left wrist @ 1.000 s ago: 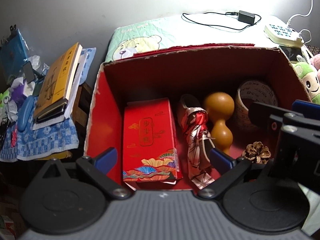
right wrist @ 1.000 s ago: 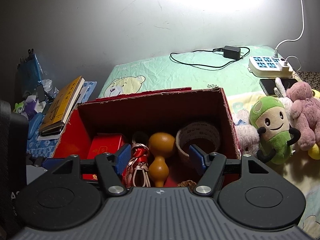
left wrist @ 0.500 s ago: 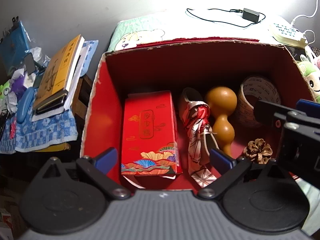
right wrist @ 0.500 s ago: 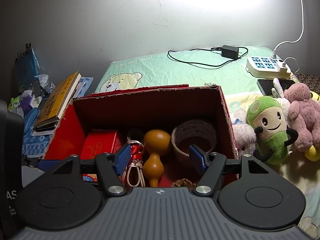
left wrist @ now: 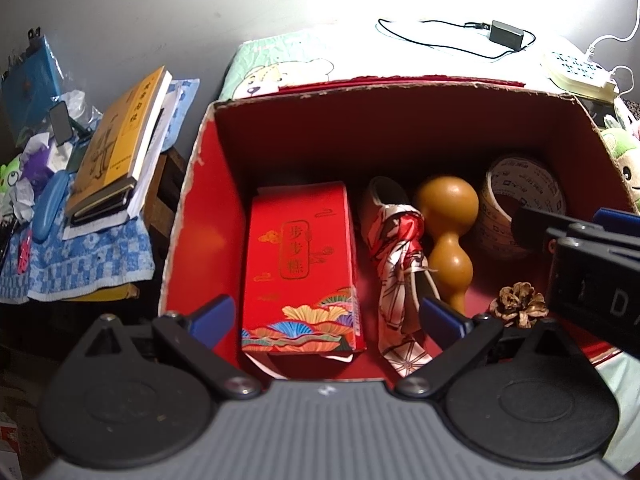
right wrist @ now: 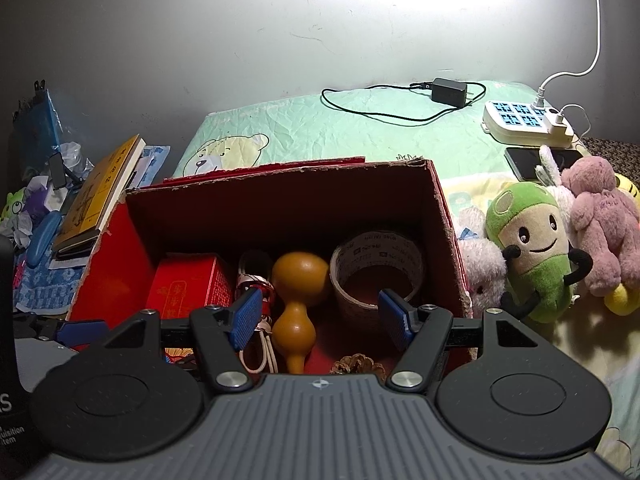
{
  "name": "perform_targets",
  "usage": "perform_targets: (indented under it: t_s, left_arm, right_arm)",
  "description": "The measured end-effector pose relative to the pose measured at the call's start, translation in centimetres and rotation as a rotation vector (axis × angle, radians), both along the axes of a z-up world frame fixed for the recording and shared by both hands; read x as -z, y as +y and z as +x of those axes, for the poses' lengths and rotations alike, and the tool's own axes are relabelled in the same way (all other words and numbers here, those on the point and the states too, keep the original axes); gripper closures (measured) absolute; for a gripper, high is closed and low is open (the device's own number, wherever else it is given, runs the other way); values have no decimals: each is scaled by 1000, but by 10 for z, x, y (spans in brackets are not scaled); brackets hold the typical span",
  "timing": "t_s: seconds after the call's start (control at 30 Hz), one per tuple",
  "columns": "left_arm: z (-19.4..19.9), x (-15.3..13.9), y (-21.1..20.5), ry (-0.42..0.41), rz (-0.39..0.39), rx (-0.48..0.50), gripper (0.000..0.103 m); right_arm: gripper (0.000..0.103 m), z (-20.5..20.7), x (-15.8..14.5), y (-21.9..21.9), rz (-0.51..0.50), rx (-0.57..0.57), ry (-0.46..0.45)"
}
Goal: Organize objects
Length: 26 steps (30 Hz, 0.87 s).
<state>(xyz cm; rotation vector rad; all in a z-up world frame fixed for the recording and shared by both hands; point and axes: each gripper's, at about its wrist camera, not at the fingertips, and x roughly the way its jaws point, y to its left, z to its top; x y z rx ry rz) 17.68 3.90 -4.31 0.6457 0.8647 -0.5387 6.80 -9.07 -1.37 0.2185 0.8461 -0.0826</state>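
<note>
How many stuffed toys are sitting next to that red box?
At least 4, all right of the red box: a pale pink one against its wall, a green mushroom toy, a white one behind it, and a mauve one farthest right. A yellow bit may belong to another.

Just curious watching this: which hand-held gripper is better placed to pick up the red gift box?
Probably the left hand-held gripper: open, with the red gift box framed between its fingers. The right one frames the gourd.

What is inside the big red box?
A red printed packet, a patterned silk scarf, a tan gourd, a tape roll and a pinecone. Anything beneath them is hidden.
</note>
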Motion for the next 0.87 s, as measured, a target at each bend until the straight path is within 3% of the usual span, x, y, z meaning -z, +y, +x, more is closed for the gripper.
perform_targets:
  t_s: [0.53, 0.87]
  left_arm:
    - [4, 4, -1, 17, -10, 6, 5]
    - [3, -2, 1, 13, -52, 26, 12]
  right_arm:
    - [36, 5, 2, 1, -16, 4, 19]
    - [36, 5, 3, 1, 4, 3, 17]
